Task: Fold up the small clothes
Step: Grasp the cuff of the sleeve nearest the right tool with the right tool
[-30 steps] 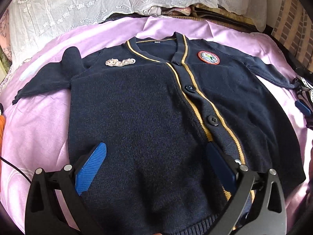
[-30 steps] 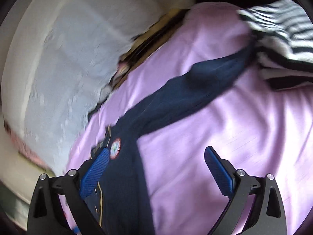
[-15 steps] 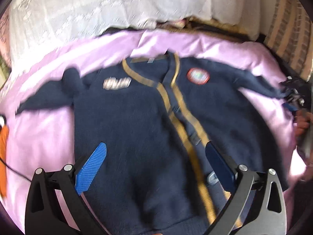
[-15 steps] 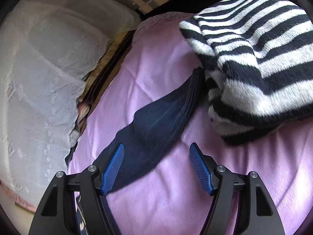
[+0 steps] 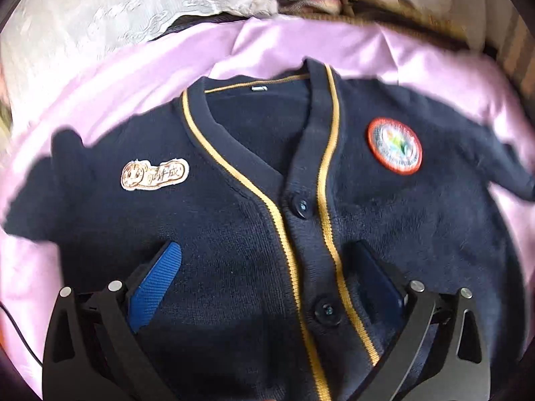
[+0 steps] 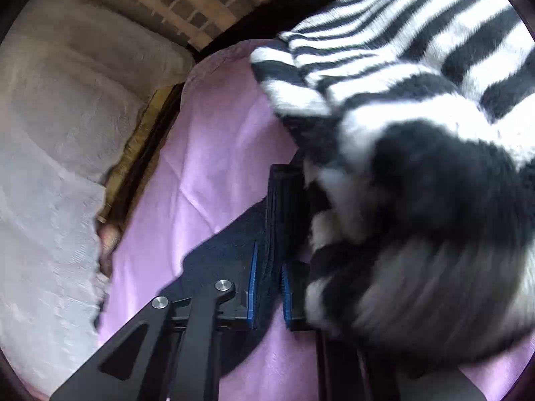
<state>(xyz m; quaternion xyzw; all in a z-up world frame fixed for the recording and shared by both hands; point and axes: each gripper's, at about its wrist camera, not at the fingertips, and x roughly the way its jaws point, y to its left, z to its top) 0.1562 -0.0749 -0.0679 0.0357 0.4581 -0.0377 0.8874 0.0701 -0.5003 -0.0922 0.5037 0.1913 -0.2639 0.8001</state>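
The right hand-held gripper (image 6: 269, 289) is closing, its blue pads pinching the navy cardigan's sleeve cuff (image 6: 279, 207) beside a striped sweater (image 6: 401, 100). The left hand-held gripper (image 5: 267, 280) hovers spread above the buttoned navy cardigan (image 5: 234, 234), flat on the lilac bed sheet (image 5: 301, 43).

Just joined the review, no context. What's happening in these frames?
A person is folding a navy cardigan spread buttoned on a pink sheet. The right gripper is closing on the sleeve cuff, next to a striped sweater. The left gripper hangs open over the cardigan's chest, holding nothing. No fold made yet.
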